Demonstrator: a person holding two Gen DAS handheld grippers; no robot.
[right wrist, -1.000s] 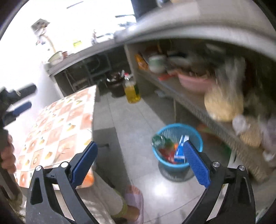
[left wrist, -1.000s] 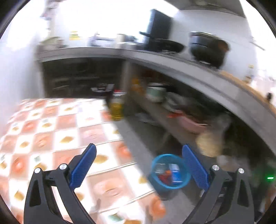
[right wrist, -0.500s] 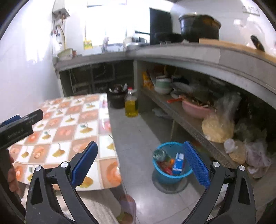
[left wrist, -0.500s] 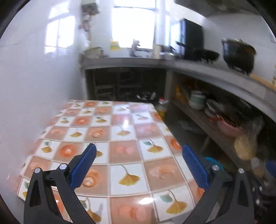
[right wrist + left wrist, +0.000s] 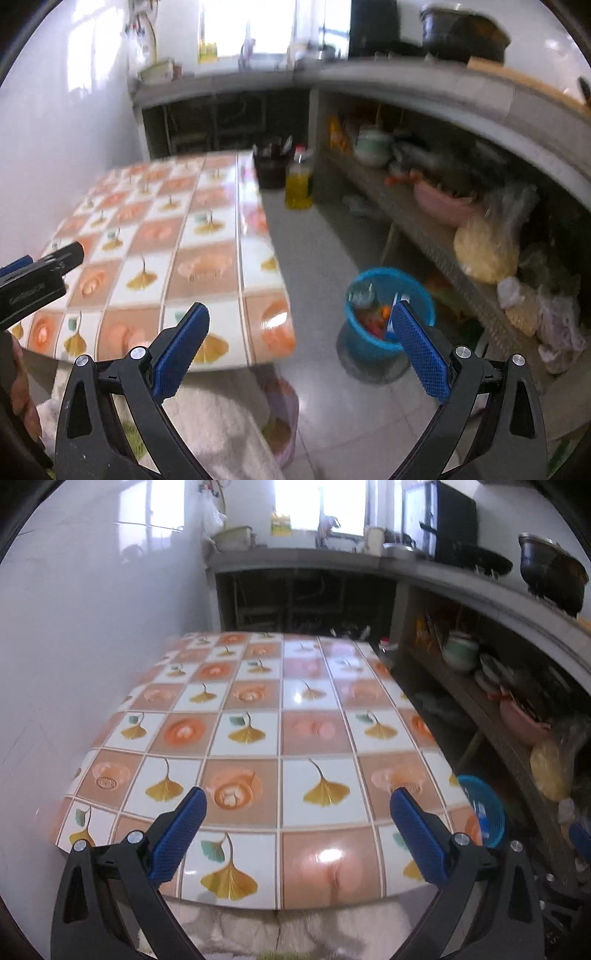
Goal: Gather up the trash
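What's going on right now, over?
Both grippers open, empty. Blue bin on floor, trash inside. Table bare. Nothing blocking.

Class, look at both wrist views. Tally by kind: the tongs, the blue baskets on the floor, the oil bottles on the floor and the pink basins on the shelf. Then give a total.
Tongs: 2, left tongs and right tongs, both open
Blue basket: 1
Oil bottle: 1
Pink basin: 1
Total: 5
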